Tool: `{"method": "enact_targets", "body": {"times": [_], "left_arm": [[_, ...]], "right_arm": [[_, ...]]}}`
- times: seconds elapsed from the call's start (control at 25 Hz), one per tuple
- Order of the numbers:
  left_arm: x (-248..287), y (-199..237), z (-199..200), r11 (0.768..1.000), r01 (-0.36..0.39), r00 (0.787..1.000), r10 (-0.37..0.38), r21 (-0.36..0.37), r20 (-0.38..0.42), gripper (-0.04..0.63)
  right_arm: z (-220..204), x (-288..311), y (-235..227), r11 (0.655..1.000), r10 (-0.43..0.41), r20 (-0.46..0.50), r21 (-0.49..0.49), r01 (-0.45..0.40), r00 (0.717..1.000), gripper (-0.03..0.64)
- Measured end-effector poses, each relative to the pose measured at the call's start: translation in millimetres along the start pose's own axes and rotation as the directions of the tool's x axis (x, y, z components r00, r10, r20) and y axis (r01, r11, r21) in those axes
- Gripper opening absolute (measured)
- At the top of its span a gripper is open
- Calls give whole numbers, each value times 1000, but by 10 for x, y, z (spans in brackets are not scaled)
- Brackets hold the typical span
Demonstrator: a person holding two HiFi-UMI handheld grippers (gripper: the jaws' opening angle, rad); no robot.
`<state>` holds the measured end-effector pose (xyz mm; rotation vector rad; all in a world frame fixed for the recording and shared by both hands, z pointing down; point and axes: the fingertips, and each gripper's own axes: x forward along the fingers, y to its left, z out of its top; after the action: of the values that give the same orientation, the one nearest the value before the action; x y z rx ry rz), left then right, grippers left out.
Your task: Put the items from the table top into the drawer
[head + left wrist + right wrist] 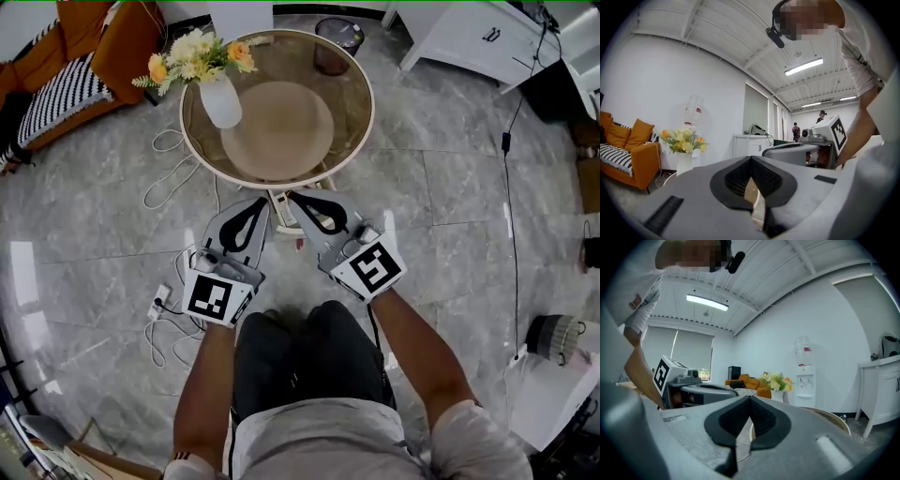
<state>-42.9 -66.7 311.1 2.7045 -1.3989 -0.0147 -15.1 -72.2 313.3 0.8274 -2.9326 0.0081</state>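
While the left gripper (260, 205) and right gripper (297, 199) hover closed and empty, a vase (221, 101) stands on the table (351, 111).

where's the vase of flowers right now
In the head view the vase of flowers stands on the round table, at the far left of its top, on the side nearest the orange sofa.

table (349, 86): glossy glass | floor (450, 206): polished grey stone | vase (221, 103): matt white | sofa (122, 37): orange cloth
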Motion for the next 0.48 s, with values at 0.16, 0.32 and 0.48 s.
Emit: {"method": "enact_targets", "body": {"times": [0.16,0.32,0.48], "left_arm": [[-98,-142,597,1000,13,1000,-13,14,9,-2],[-162,-322,1188,999,23,1000,-23,22,6,-2],[-303,-528,1625,999,28,1000,-28,41,6,-2]], "right_arm": [[611,-117,71,1000,-3,22,4,3,1000,0],[1249,-293,162,999,-3,46,38,1,999,0],[1726,-531,318,1000,-7,79,28,5,997,0]]}}
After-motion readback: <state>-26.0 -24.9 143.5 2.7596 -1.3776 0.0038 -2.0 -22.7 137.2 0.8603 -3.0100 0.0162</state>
